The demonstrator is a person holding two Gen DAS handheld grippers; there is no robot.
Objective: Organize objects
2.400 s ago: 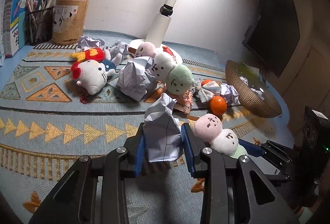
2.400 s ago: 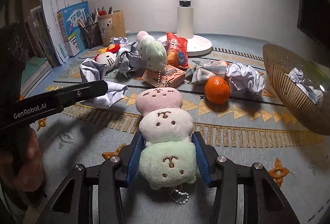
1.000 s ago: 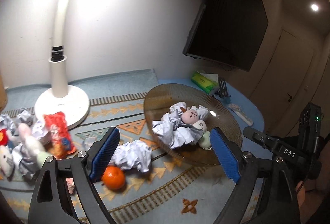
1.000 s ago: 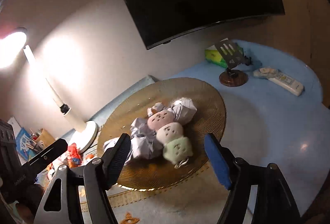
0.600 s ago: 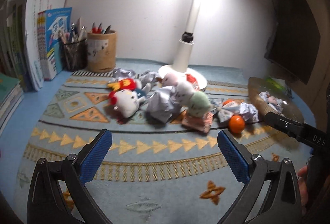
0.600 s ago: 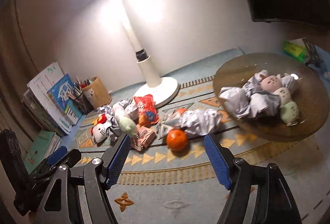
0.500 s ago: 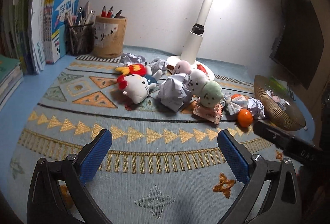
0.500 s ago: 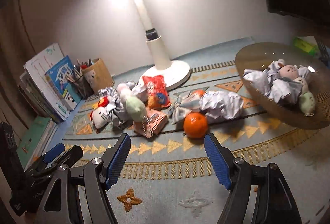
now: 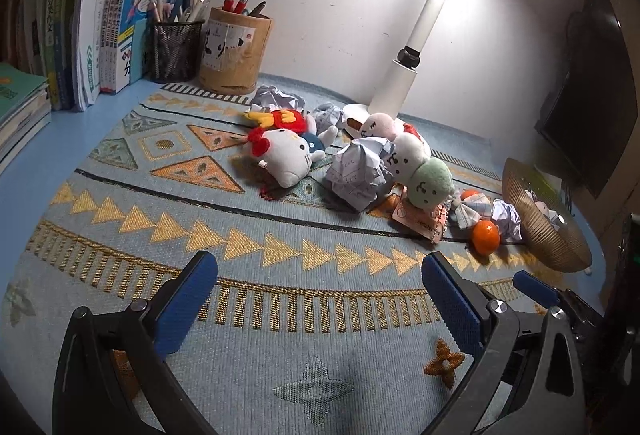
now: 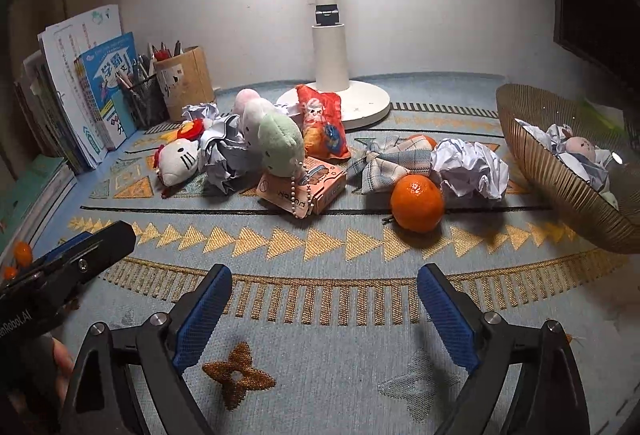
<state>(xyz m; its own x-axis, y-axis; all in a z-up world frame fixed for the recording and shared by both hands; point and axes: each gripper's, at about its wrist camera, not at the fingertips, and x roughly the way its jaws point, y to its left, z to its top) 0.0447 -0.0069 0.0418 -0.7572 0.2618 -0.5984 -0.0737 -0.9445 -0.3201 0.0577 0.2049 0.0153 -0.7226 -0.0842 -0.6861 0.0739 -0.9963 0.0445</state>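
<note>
Now both grippers are hovering empty over the near part of the patterned mat (image 10: 320, 319), where 2.4 seconds ago the left one was clamping a crumpled paper and the right one a three-ball plush.

Far left, books (image 9: 100, 27) are standing beside a mesh pen cup (image 9: 174, 49) and a brown pen holder (image 9: 236, 51). The left gripper (image 9: 320, 299) is hanging with its jaws spread wide, nothing between the blue pads. Beyond it, a Hello Kitty plush (image 9: 286, 157) is lying next to a crumpled paper ball (image 9: 360, 171) and a pink-white-green plush (image 9: 416, 163) resting on a small pink box (image 10: 304, 189). Behind them a red snack packet (image 10: 322, 127) is leaning near the lamp base (image 10: 360, 103).

The right gripper (image 10: 322, 299) is likewise gaping, holding nothing. Ahead of it a mandarin (image 10: 417, 203) is sitting touching a plaid cloth bow (image 10: 384, 163) and another paper ball (image 10: 472, 169). Far right, the ribbed bowl (image 10: 560, 179) is holding crumpled papers and a plush, so two deliveries look done and another pick seems due, probably from this clutter.
</note>
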